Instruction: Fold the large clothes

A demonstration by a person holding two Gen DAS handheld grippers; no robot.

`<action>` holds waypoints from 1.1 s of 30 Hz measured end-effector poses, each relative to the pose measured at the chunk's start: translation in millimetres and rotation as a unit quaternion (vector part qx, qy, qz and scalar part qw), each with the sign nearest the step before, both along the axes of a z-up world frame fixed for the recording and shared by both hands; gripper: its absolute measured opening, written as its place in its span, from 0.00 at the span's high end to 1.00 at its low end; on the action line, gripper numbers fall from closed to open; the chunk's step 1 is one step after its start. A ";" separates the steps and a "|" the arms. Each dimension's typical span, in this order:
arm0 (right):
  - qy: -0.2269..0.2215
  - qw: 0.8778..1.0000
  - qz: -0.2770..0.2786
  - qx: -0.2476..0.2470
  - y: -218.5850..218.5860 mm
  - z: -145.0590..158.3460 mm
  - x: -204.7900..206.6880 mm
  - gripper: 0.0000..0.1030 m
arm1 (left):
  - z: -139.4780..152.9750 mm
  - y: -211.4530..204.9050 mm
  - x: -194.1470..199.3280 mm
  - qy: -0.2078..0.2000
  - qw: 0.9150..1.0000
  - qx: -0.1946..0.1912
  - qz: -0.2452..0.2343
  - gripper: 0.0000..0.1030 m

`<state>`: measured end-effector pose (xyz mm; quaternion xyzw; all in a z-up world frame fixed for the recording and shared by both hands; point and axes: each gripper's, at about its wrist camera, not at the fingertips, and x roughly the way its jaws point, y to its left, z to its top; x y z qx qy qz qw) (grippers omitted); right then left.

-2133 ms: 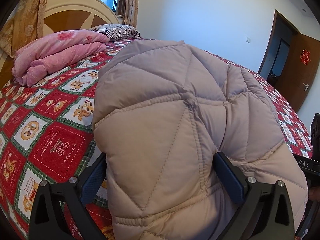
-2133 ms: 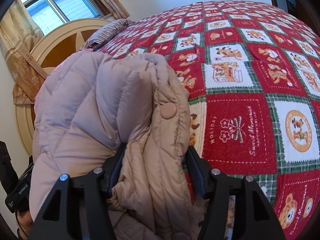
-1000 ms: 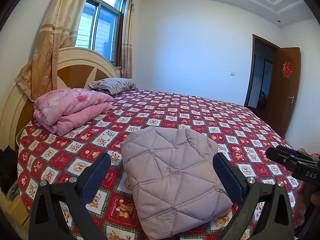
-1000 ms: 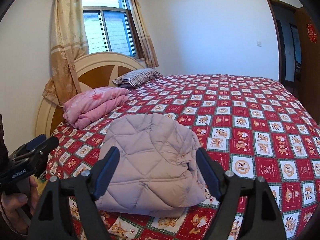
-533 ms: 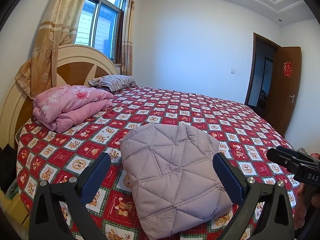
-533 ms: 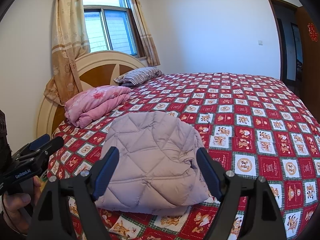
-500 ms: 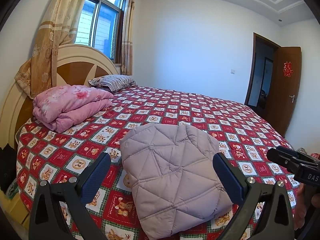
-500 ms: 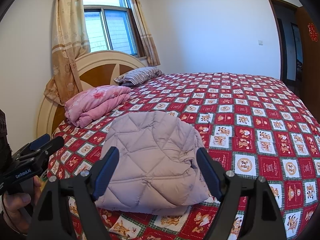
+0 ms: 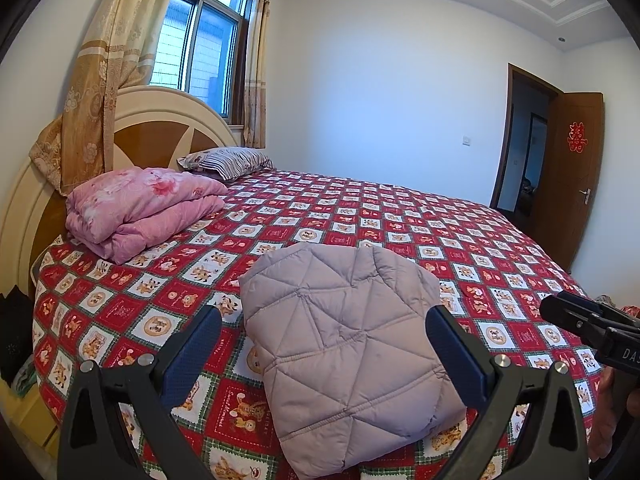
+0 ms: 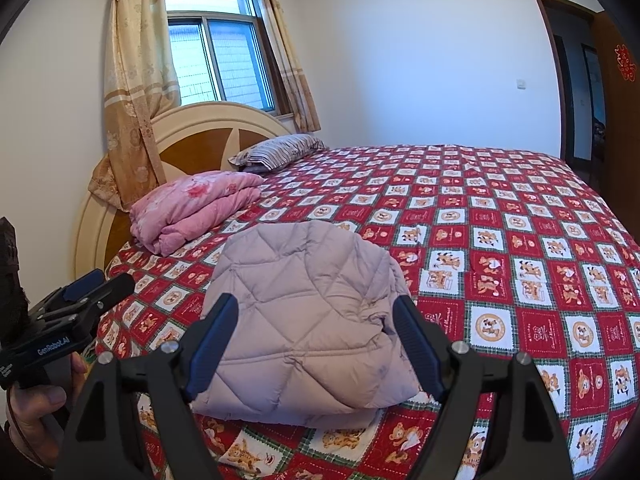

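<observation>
Folded jacket point(image 9: 344, 344) lies beyond both open jaws.

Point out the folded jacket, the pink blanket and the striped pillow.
jacket point(image 9: 344, 344), left wrist view, middle of its quilted top.
pink blanket point(image 9: 140, 208), left wrist view, middle of the folded stack.
striped pillow point(image 10: 280, 151), right wrist view, middle of its top.

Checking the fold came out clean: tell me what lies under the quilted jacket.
The quilted jacket lies folded on the red patchwork bedspread. Its own lower layers show at one edge; anything else beneath is covered.
</observation>
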<state>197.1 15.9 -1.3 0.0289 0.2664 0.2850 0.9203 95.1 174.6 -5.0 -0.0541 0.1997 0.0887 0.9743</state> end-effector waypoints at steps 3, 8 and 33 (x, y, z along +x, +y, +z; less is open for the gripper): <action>-0.002 1.000 0.002 0.001 1.8 -2.1 -3.7 0.20 | -0.5 0.4 -0.3 -0.001 1.000 -0.001 0.001 0.01; -0.002 1.000 0.003 0.000 2.7 -3.2 -5.9 0.20 | -0.9 2.3 -0.7 0.000 1.000 -0.002 0.003 0.01; -0.002 1.000 0.003 0.000 -0.6 -1.2 -6.8 0.20 | -2.4 4.8 6.5 0.016 1.000 -0.004 0.027 0.01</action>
